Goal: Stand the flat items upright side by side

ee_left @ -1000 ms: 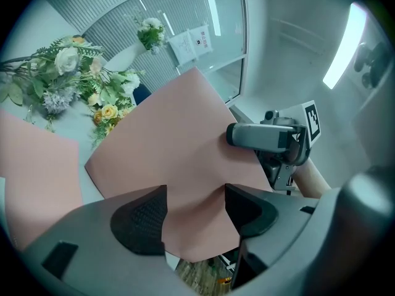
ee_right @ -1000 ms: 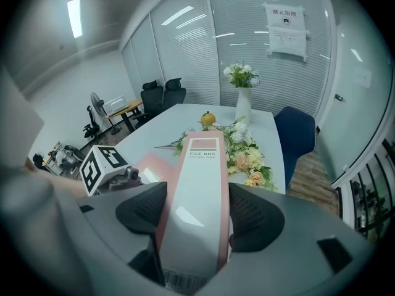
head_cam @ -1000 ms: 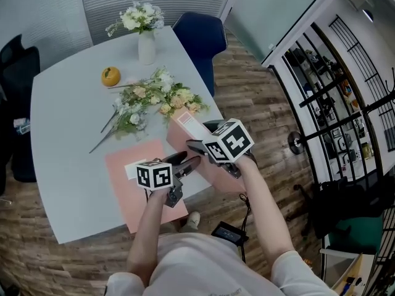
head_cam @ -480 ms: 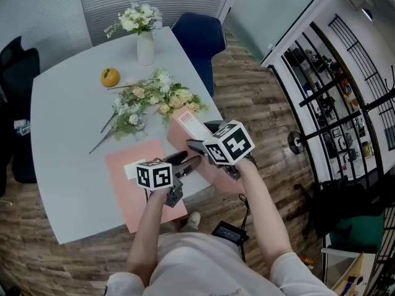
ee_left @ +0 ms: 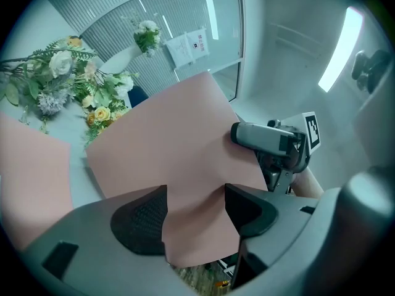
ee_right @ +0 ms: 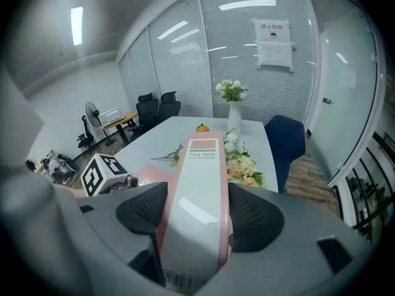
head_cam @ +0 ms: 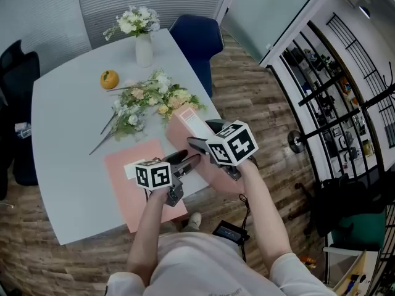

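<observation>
**Pink file box gripped by both claws at the table's edge**

In the head view the raised file box (head_cam: 180,128) hangs over the table (head_cam: 68,140) at its 4 o'clock edge, where the top gives way to wood floor. A blue chair (head_cam: 199,34) stands off the 1 o'clock corner. Bare top lies open from 7 to 10 o'clock. The loose flowers (head_cam: 151,100) lie just beyond the raised box at 12 o'clock, and an orange (head_cam: 109,79) and a vase (head_cam: 144,47) stand farther back. The flat file box (head_cam: 126,193) lies on the table at 6 o'clock, reaching its near edge, just beside the raised one.

The raised box is pink with a white spine. It sits tilted, spine uppermost.

The right claw (ee_right: 197,217) is clamped across the spine, a pad against each pink side. The left claw (ee_left: 194,217) has closed on a lower corner of the box, and pink board fills the gap between its pads.

Only the right gripper view shows the spine's print, "FILE BOX" on a framed label, with a barcode at the near end. It also shows the spine pointing toward the vase, and the left claw's marker cube at 8 o'clock.

Only the left gripper view shows the box's broad face, plain and unmarked. There the right claw bites the box's edge at 3 o'clock, and the flat box shows as a pink strip at 9 o'clock.

Only the head view shows how the table's edges run and where the bare room lies.
</observation>
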Action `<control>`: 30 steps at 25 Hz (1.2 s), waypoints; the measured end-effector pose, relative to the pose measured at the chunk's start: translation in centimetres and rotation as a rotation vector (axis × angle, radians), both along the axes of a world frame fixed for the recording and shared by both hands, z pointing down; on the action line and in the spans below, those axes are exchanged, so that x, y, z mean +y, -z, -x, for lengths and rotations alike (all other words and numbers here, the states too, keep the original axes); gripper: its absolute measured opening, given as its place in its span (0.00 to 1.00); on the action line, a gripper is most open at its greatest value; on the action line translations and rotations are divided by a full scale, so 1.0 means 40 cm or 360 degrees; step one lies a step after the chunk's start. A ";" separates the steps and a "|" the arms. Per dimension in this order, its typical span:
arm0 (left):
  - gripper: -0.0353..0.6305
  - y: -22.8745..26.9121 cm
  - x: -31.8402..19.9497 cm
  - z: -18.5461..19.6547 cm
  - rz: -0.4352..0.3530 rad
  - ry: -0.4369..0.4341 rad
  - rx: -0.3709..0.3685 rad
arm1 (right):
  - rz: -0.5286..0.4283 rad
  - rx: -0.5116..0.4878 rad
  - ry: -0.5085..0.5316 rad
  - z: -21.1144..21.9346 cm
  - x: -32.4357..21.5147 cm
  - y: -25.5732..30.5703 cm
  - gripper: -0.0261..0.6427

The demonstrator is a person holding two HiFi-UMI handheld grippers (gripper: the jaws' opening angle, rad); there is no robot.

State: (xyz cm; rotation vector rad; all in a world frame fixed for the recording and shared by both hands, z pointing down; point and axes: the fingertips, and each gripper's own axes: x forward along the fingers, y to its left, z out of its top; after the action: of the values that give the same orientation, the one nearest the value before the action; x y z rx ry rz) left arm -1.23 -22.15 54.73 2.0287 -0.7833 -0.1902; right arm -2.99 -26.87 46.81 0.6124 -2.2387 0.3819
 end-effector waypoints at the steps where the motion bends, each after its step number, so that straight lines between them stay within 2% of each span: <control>1: 0.48 0.002 0.000 0.000 -0.0003 0.0001 0.0003 | -0.0004 -0.0009 -0.0007 -0.001 -0.001 0.003 0.51; 12: 0.48 0.037 0.006 0.003 -0.0030 0.0036 0.0111 | -0.0083 -0.0131 -0.0043 0.001 0.003 0.055 0.51; 30: 0.48 0.064 0.007 -0.004 -0.0046 0.0045 0.0208 | -0.0237 -0.0300 -0.0126 -0.009 -0.003 0.116 0.51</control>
State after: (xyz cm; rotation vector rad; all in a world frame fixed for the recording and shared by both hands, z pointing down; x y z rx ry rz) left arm -1.08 -21.85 52.17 2.0109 -0.7309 -0.3485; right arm -2.61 -26.98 42.17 0.7727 -2.4444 0.3261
